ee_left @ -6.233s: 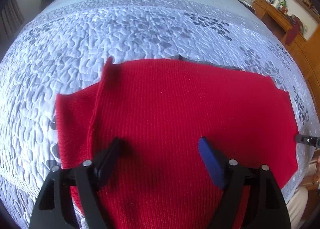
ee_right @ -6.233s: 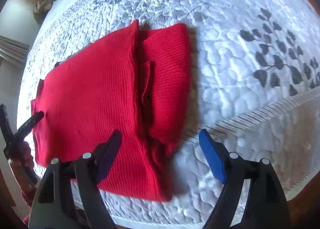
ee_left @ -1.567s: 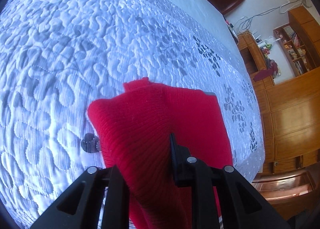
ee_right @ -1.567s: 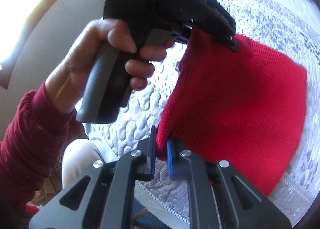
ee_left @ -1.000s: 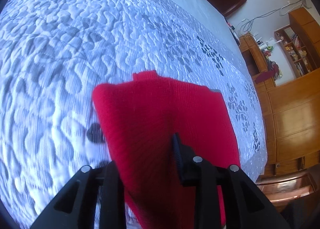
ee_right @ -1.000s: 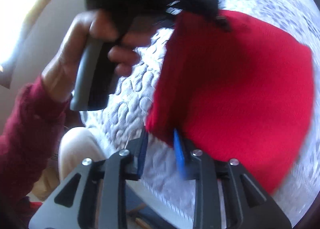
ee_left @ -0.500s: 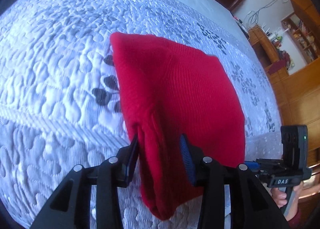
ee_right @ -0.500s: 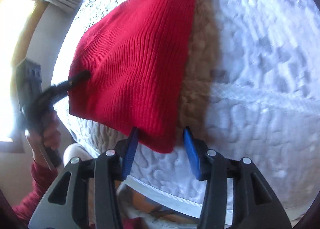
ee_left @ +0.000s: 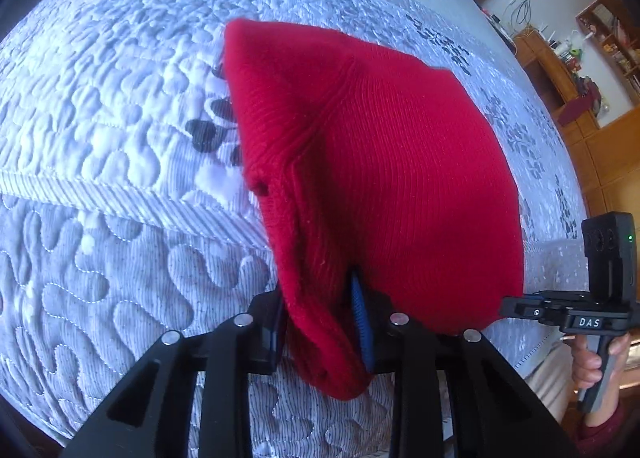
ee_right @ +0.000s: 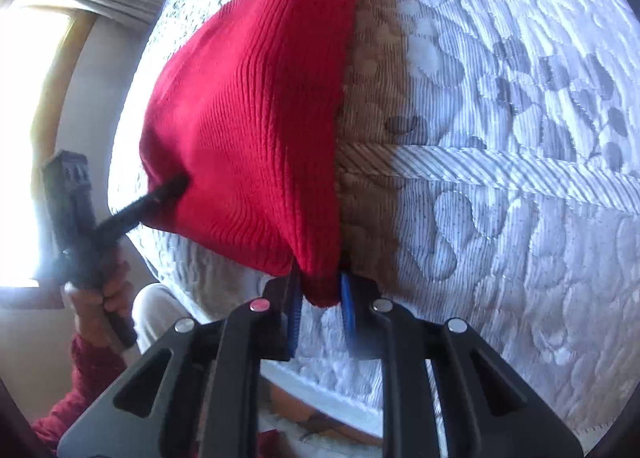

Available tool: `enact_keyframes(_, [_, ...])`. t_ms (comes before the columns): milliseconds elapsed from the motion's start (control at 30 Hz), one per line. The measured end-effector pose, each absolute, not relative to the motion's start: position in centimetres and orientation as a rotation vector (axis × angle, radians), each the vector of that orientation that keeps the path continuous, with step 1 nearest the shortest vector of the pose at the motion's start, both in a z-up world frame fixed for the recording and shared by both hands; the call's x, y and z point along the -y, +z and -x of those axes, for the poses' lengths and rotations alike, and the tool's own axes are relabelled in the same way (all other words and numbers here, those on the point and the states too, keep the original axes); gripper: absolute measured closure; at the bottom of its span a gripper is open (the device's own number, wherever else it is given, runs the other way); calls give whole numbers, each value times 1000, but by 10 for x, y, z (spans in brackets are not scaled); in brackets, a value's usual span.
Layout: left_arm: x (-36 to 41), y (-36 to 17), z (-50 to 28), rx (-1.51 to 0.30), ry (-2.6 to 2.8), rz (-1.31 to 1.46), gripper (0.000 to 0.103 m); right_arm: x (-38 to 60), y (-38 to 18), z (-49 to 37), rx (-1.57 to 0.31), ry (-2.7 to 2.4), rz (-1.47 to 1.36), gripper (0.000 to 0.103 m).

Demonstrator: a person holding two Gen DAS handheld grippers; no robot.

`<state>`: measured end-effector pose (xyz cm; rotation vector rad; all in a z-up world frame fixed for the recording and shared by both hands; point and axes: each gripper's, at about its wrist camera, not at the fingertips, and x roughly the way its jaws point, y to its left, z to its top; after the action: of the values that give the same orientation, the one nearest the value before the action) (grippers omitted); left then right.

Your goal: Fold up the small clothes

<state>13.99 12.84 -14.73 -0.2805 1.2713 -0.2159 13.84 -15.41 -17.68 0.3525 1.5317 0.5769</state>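
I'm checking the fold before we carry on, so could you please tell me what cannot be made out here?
- Left wrist view: the red sweater bulges up, hiding its underside and the bed cover behind it.
- Left wrist view: the right tongs tip disappears under the sweater's corner.
- Right wrist view: window glare blurs the left tongs.
- Neither view shows the sleeves or the collar.

The left gripper (ee_left: pixel 320 318) points down, and its jaws have just been closing on a corner of the red cloth (ee_left: pixel 380 177). The right gripper (ee_right: pixel 320 308) points down too, and its jaws have just been closing on another corner.
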Motion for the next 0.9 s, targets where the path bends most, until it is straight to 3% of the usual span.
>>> enact_keyframes(100, [-126, -137, -136, -1274, -198, 265, 66, 149, -165, -132, -1501, 576, -317, 74])
enact_keyframes(233, [-130, -121, -119, -1273, -167, 280, 53, 140, -125, -114, -1358, 547, -111, 71])
enact_keyframes(333, [-128, -112, -108, -1259, -168, 316, 52, 131, -107, -97, -1302, 615, -39, 71])
enact_keyframes(433, [-119, -115, -102, -1273, -165, 302, 52, 113, -105, -88, -1246, 610, 83, 57])
enact_keyframes(500, [-115, -122, -104, -1284, -145, 279, 53, 105, -114, -89, -1230, 583, 160, 55])
enact_keyframes(567, [-117, -131, -108, -1303, -136, 305, 54, 98, -126, -93, -1253, 580, 196, 61])
enact_keyframes(667, [-118, -136, -111, -1314, -133, 315, 56, 93, -141, -97, -1277, 566, 238, 83])
enact_keyframes(700, [-118, -136, -112, -1318, -138, 319, 61, 95, -146, -100, -1291, 557, 234, 90])
enact_keyframes(800, [-122, -134, -112, -1322, -156, 344, 75, 105, -140, -105, -1296, 585, 166, 96])
enact_keyframes(900, [-126, -136, -110, -1325, -165, 339, 78, 120, -130, -107, -1291, 604, 111, 99])
